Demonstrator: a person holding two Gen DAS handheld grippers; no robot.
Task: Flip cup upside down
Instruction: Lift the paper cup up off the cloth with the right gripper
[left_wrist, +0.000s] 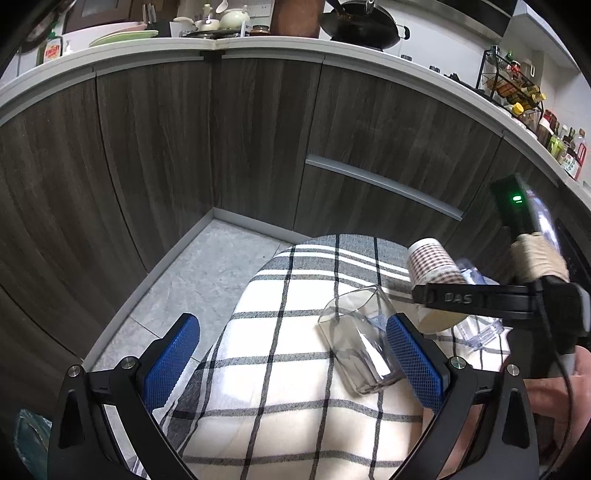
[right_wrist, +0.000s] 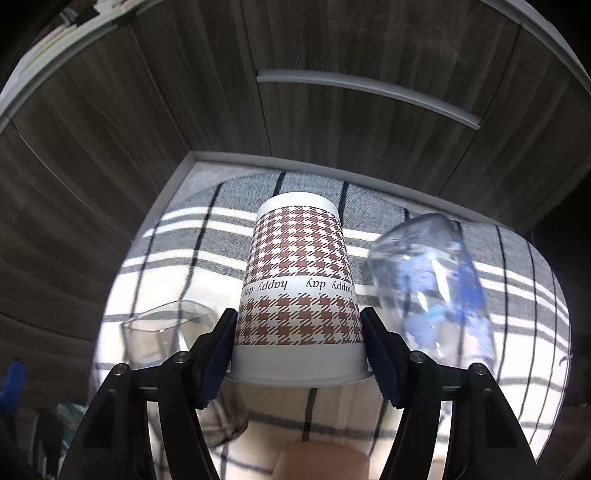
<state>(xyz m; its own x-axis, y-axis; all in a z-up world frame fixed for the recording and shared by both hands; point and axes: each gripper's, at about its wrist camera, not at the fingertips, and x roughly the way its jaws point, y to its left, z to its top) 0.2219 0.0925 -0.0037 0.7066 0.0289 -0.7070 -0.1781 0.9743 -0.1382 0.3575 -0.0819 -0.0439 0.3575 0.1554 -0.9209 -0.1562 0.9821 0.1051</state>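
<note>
A paper cup (right_wrist: 299, 291) with a brown houndstooth print and "happy day" lettering is upside down, rim toward the camera, clamped between the pads of my right gripper (right_wrist: 299, 350) above the checked cloth (right_wrist: 155, 266). In the left wrist view the same cup (left_wrist: 434, 264) hangs tilted in the right gripper (left_wrist: 439, 295) at the right. My left gripper (left_wrist: 291, 354) is open and empty above the cloth; its right pad (left_wrist: 413, 360) is beside a clear glass tumbler (left_wrist: 360, 341) standing on the cloth.
A clear plastic cup with blue print (right_wrist: 432, 280) stands on the cloth, to the right of the paper cup. The tumbler (right_wrist: 162, 332) shows at the left. Dark wood cabinet doors (left_wrist: 258, 140) and a grey tiled floor (left_wrist: 192, 273) lie beyond the table.
</note>
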